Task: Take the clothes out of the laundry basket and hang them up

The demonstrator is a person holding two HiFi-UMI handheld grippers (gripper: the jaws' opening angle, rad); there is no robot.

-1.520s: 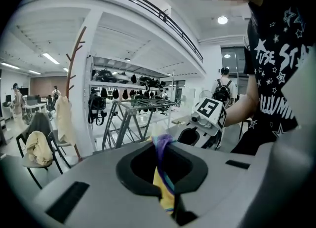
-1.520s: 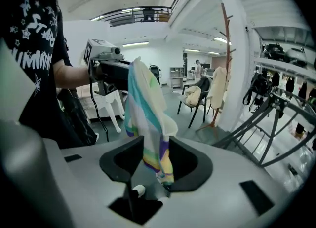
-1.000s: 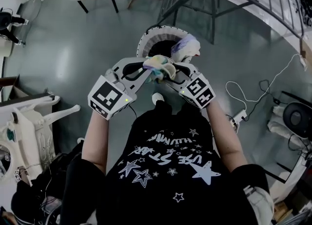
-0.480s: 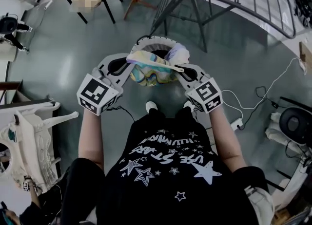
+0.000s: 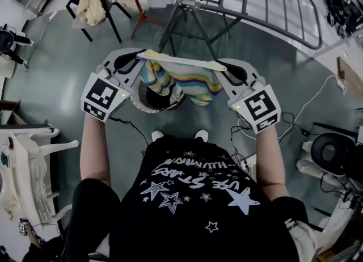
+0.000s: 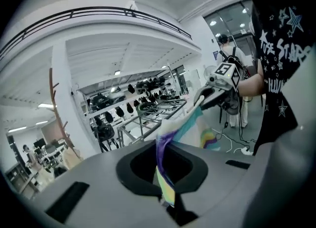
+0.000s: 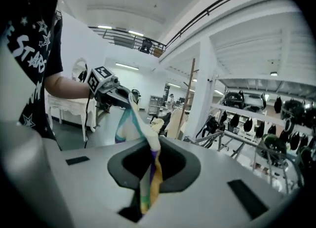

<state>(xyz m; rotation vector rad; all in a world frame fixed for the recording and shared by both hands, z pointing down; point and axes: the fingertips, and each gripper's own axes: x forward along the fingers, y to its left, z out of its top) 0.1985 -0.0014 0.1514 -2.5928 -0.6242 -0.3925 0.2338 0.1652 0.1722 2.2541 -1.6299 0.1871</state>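
Head view: the left hand-held gripper [image 5: 139,58] and the right hand-held gripper [image 5: 223,67] each pinch 1 end of a striped garment [image 5: 187,82]. It is stretched taut between them, above the laundry basket [image 5: 145,105] on the floor just ahead of the person's feet. The drying rack [image 5: 249,5] stands farther off. A chair [image 5: 96,5] draped with cloth is at the far left, and cables [image 5: 309,105] trail over the floor at the right.

Left gripper view: the jaws are pressed narrow on the garment's edge, and the cloth runs off toward the other gripper.

Right gripper view: its jaws have just been closing and now clamp the opposite edge, with the cloth bunched between them.

Both grips look to be on thin edges only. Spreading the hands further could tug the fabric out of 1 gripper and drop it into the basket or onto the floor. The basket lies between the person and the rack, so stepping forward risks kicking it. The hanging middle could also snag on the rack's near legs.
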